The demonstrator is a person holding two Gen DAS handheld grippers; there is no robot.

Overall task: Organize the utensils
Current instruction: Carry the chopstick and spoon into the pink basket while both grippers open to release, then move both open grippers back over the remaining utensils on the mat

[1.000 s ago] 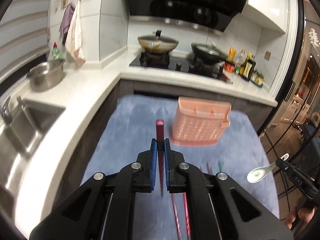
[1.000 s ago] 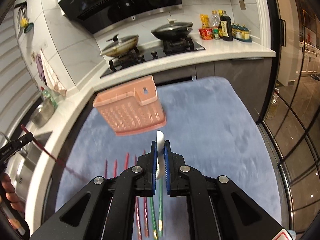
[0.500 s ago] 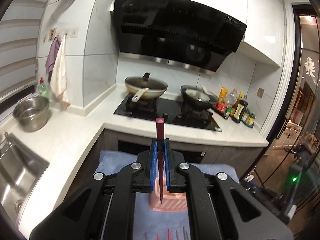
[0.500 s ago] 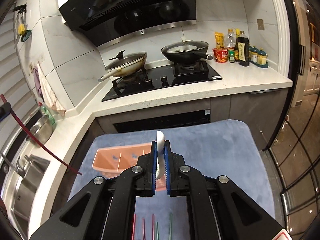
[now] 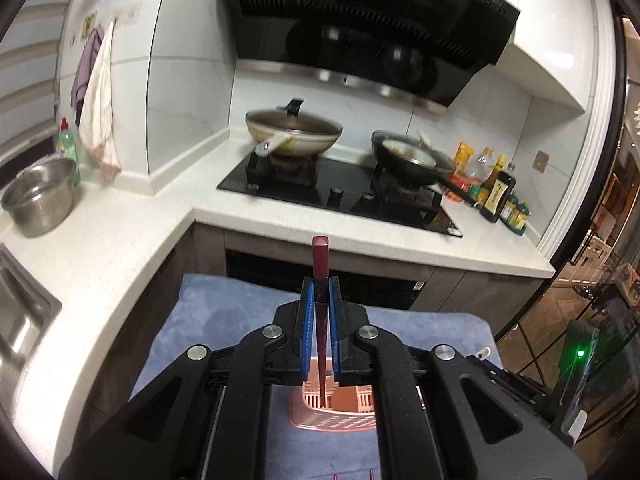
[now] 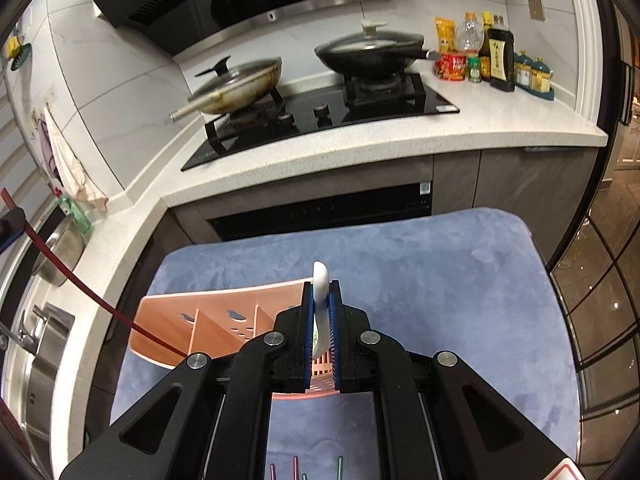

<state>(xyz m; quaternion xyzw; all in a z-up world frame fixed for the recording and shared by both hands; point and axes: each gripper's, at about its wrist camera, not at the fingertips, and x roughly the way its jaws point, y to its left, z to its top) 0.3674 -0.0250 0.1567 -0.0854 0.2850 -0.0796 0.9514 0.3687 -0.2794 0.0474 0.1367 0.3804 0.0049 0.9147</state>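
Note:
My left gripper (image 5: 320,292) is shut on a dark red chopstick (image 5: 320,256), held upright with its lower tip over a compartment of the pink utensil basket (image 5: 340,420). My right gripper (image 6: 320,296) is shut on a white ceramic spoon (image 6: 321,284), held above the right end of the same basket (image 6: 208,324). The red chopstick (image 6: 80,288) slants in from the left in the right wrist view, its tip down in the basket's left compartment. The basket stands on a blue mat (image 6: 440,280).
Several more chopsticks (image 6: 296,466) lie on the mat near its front edge. Behind the mat runs a white counter (image 5: 120,248) with a hob, two pans (image 5: 294,136), bottles at the right, and a steel bowl (image 5: 38,196) and sink at the left.
Both grippers have tilted down and moved in over the basket. The chopstick's tip now reaches into the basket, and the spoon sits closer above its right end.

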